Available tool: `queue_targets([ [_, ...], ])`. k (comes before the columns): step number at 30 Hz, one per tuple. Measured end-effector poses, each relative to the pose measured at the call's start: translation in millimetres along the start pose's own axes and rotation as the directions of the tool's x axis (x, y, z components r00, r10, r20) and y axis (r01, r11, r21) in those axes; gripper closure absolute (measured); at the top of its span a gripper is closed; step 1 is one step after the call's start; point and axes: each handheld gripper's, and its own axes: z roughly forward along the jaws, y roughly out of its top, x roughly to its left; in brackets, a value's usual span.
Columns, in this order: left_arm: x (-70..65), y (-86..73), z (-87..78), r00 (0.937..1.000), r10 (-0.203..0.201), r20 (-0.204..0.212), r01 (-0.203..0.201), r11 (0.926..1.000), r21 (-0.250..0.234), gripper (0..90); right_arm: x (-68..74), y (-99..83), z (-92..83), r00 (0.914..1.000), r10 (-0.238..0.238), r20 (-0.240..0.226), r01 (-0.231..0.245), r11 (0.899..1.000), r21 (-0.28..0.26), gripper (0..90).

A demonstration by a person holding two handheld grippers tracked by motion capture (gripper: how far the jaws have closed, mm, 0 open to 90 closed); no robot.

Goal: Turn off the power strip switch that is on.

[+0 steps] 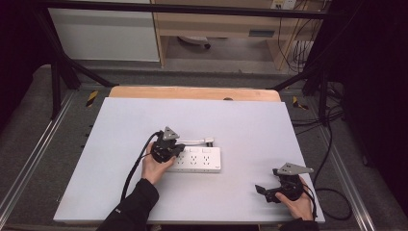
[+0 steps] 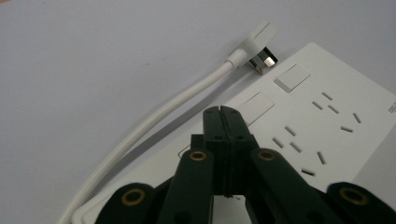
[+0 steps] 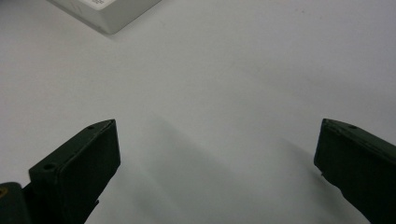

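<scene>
The white power strip [image 1: 195, 159] is lying flat near the middle of the pale worktop [image 1: 240, 125], its long side running left to right in the high view, socket face turned up. Its white cord [image 1: 192, 142] is leaving the left end and curling along the far edge, ending in a flat plug [image 1: 209, 141] that is resting on the worktop just beside the strip's far edge.

The left tool [image 1: 169, 150] is hanging over the left end of the strip, with the person's left hand [image 1: 155, 166] wrapped behind it. In the left gripper view the left tool's two black jaws are pressing flat against each other, closed tight with nothing caught between them. Their tips are sitting over the strip's top face, close to a rectangular switch [image 2: 256, 105], with the rows of socket slots spreading off to the right and the cord running past on the left. Whether the tips are actually touching the plastic, I cannot tell.

The right tool [image 1: 267, 191] is sitting low near the worktop's near right corner, well apart from the strip. In the right gripper view its jaws are standing wide apart, holding nothing, with bare worktop between them and a corner of the strip showing far off at the upper left.
</scene>
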Motion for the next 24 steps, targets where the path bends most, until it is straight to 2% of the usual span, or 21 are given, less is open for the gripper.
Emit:
queue_targets([
  [24, 0.1, -1.8, 9.2, 1.0000, 0.003, 0.000, -0.003, 0.9999, 0.010, 89.5, 0.2, 0.0, 0.1, 1.0000, 0.001, -0.001, -0.001, 1.000, 0.000, 0.9],
])
